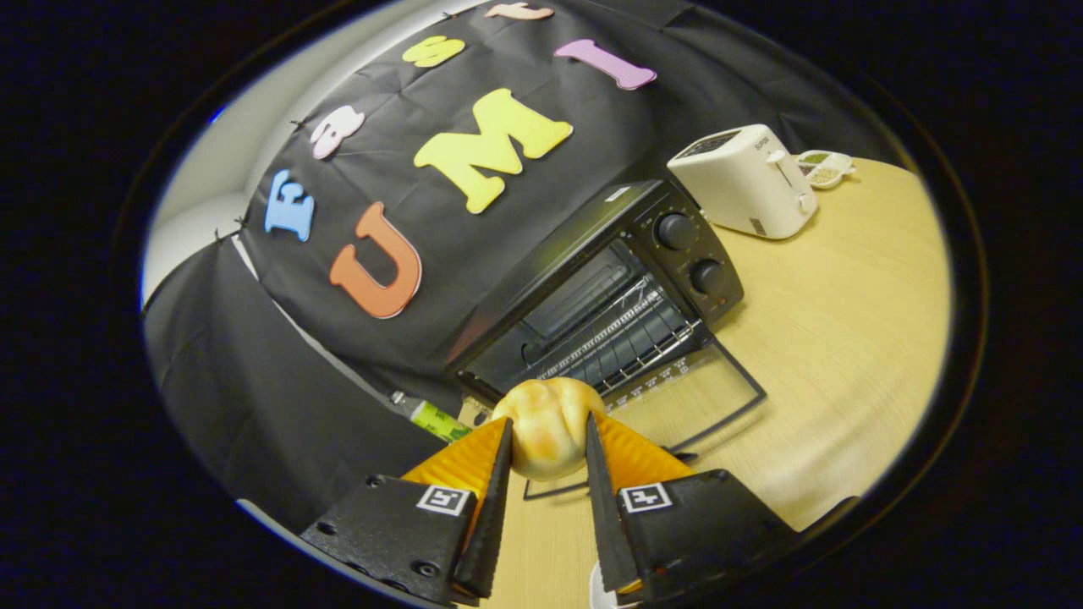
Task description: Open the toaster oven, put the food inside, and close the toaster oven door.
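- Hand-held gripper [548, 447] has a bread roll [548, 427] pinched between both fingers, lifted above the tabletop [846, 338].
- Roll looks soft and light; a gentle squeeze across its middle should do, harder would dent it.
- Toaster oven [609, 288] sits just ahead, door [702, 397] dropped open, wire rack [626, 338] bare.
- White toaster [744, 182] well beyond.

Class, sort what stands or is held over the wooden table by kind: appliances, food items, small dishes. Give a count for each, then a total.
Appliances: 2, the black toaster oven with its door down and the white pop-up toaster.
Food items: 1, the golden round bread roll pinched in the claw.
Small dishes: 1, the pale dish behind the toaster.
Total: 4
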### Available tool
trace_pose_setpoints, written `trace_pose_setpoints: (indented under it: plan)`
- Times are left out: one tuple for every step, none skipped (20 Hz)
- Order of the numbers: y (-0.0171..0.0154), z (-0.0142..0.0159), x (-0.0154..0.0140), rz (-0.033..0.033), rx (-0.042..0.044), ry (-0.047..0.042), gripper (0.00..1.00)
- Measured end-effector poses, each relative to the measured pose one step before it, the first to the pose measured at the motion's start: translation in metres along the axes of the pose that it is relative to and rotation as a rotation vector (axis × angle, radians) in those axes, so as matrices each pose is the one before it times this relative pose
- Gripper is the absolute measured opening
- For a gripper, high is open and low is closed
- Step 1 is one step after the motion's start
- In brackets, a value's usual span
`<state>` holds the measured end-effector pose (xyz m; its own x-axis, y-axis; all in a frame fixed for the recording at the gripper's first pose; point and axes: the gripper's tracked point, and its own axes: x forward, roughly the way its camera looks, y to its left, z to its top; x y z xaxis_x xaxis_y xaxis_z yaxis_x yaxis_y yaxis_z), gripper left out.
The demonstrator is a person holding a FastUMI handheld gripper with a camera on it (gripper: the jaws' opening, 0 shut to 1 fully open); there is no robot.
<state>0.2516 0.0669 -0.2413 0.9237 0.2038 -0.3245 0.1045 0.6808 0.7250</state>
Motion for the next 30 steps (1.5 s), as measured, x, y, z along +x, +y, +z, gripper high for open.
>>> trace_pose_setpoints:
  plan:
    - [-0.00529, 0.00711, 0.0157, -0.02153, 0.01126, -0.00442, 0.51]
    - [-0.00272, 0.00617, 0.0152, -0.01568, 0.01415, -0.00583, 0.51]
    - [-0.00184, 0.005, 0.01366, -0.01668, 0.00642, -0.00329, 0.51]
    - [-0.00119, 0.00347, 0.01225, -0.01528, -0.00209, -0.00564, 0.51]
    - [0.0003, 0.00147, 0.01078, -0.01329, -0.00564, -0.00368, 0.51]
    - [0.00086, 0.00054, 0.01073, -0.0115, -0.01364, 0.0018, 0.51]
    - [0.00139, 0.00054, 0.01012, -0.01348, -0.02308, -0.00317, 0.51]
    - [-0.00021, 0.00087, 0.01178, -0.02072, -0.02286, -0.00359, 0.51]
    - [0.00154, 0.00058, 0.00878, -0.0105, -0.01684, -0.00268, 0.51]
    - [0.00489, -0.0001, 0.00921, -0.00704, -0.01813, -0.00155, 0.51]
    - [0.00288, 0.00182, 0.00569, -0.00819, -0.01965, -0.00766, 0.51]
    - [0.00318, 0.00089, 0.00704, -0.01172, -0.02305, -0.00871, 0.51]
    - [0.00087, -0.00042, 0.00444, -0.00833, -0.01599, -0.01295, 0.51]
    - [0.00234, -0.00273, 0.00561, -0.0017, -0.00452, -0.00533, 0.51]
    - [0.00257, -0.00329, 0.00516, 0.0014, -0.00071, 0.00101, 0.51]
    - [0.00382, -0.00264, 0.00643, -0.00117, -0.0052, -0.00099, 0.51]
    - [0.00071, -0.00179, 0.00521, -0.0143, -0.01845, 0.00044, 0.51]
    - [0.0009, -0.0022, 0.00424, -0.00829, -0.01363, -0.00424, 0.51]
    - [0.00094, -0.00186, 0.00252, -0.00402, -0.00819, 0.00073, 0.52]
    - [-0.00069, -0.00303, 0.00141, -0.00913, -0.00187, 0.00206, 0.56]
    - [-0.00264, -0.0027, 0.00046, -0.01073, 0.00185, 0.0072, 0.6]
    - [-0.00112, -0.00123, -0.00155, -0.00438, 0.00352, -0.00381, 0.64]
    - [-0.0008, 0.00068, -0.00151, -0.00597, -0.00135, -0.00659, 0.69]
    - [-0.00156, 0.00153, -0.00156, -0.00862, -0.00349, -0.00582, 0.73]
    - [-0.00106, 0.00231, -0.00368, -0.00541, -0.0039, -0.01138, 0.77]
    - [0.00064, 0.00187, -0.00036, -0.00117, -0.00593, -0.00794, 0.82]
    - [0.00017, 0.002, -0.00454, -0.00305, -0.00999, -0.01187, 0.86]
    - [0.00164, 0.00099, -0.00593, -0.00121, -0.02862, -0.01089, 0.91]
    - [0.00143, 0.00292, -0.00735, 0.005, -0.03208, -0.01431, 0.95]
    - [0.00246, 0.00161, -0.00896, 0.01206, -0.02494, -0.01, 0.99]
